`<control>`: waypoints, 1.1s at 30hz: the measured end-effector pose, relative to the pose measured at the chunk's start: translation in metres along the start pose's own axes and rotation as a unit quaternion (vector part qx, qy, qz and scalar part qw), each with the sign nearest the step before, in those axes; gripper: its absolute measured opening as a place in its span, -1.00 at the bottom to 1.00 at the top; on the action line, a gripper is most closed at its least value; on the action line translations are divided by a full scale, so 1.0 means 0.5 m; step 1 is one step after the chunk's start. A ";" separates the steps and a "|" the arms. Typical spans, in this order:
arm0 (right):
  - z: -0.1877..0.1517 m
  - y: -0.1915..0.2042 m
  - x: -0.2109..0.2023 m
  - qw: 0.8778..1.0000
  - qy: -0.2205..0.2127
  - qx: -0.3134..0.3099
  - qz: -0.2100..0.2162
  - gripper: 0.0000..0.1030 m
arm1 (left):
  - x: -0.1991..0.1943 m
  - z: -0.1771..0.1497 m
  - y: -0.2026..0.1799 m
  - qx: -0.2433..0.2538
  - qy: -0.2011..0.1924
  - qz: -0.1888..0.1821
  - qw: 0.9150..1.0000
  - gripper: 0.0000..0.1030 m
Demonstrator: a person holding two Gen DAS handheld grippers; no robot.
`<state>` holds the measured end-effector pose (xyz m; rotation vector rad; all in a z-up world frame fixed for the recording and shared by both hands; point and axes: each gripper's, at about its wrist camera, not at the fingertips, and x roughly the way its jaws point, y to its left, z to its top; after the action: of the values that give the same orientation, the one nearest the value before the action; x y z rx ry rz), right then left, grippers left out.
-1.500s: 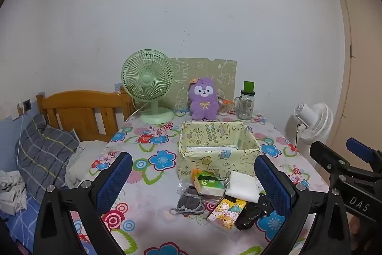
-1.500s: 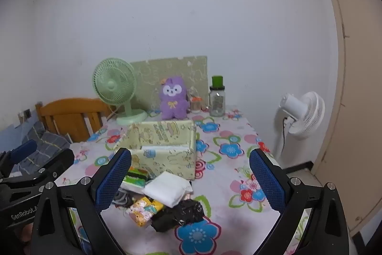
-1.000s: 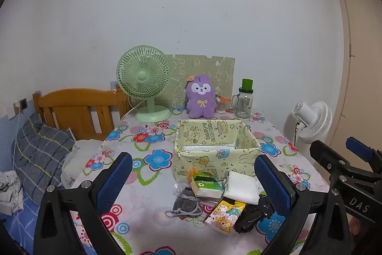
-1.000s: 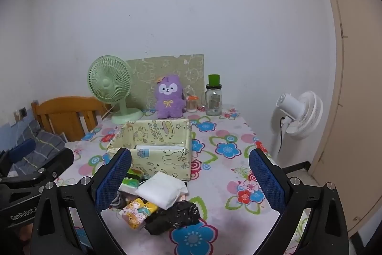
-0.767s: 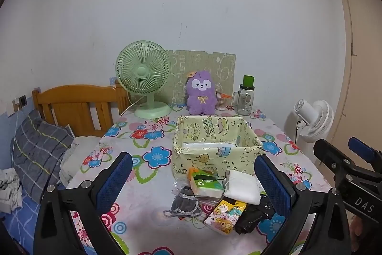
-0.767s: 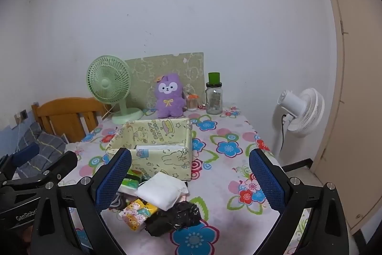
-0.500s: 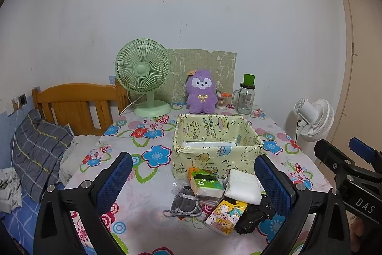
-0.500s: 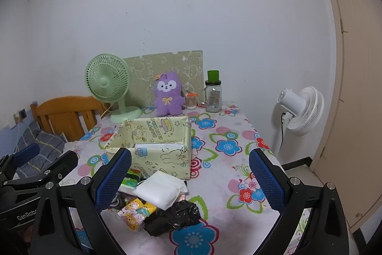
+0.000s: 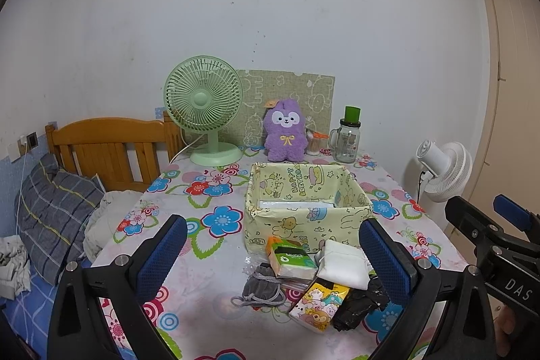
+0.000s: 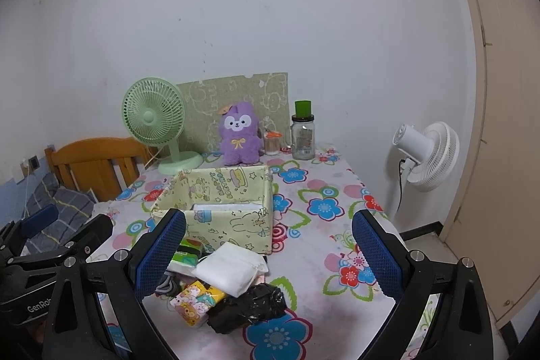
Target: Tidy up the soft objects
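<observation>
Five soft items heaped at near edge of bench, just in front of yellow fabric storage box: green tissue pack, white cloth pouch, grey drawstring pouch, cartoon-print tissue pack, crumpled black plastic bag. All touching or overlapping; white pouch lying partly over black bag and cartoon pack.

Judged light and yielding throughout. Tissue packs likely to compress but keep rough block shape; best pinched across short width at mid-body. White pouch limp, likely to sag from any hold; centre fold probably safest. Black bag slick and shapeless, could slip. Grey pouch with loose cord trailing toward camera, possible snag.

Green pack long axis roughly toward box, tilted up against it. Cartoon pack long axis diagonal, near-left to far-right. White pouch lying flat, long side angled across heap.

Left hand-held gripper spread wide, holding nothing, hovering above heap. Right hand-held gripper likewise spread wide and empty, facing box and heap.
</observation>
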<state>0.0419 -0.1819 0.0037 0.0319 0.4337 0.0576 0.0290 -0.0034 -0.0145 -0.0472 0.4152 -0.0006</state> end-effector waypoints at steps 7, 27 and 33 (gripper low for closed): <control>0.000 0.000 0.000 1.000 0.000 0.001 0.000 0.94 | 0.001 0.001 0.002 0.000 -0.001 0.000 1.000 0.98; 0.005 -0.003 -0.015 1.000 -0.008 0.001 -0.001 0.94 | -0.011 -0.001 -0.001 0.001 -0.006 0.000 1.000 0.98; 0.006 -0.003 -0.016 1.000 -0.007 0.001 -0.001 0.94 | -0.016 -0.001 -0.002 0.001 -0.005 0.001 1.000 0.97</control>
<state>0.0357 -0.1840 0.0096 0.0346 0.4196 0.0548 0.0215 -0.0044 -0.0114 -0.0449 0.4043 0.0021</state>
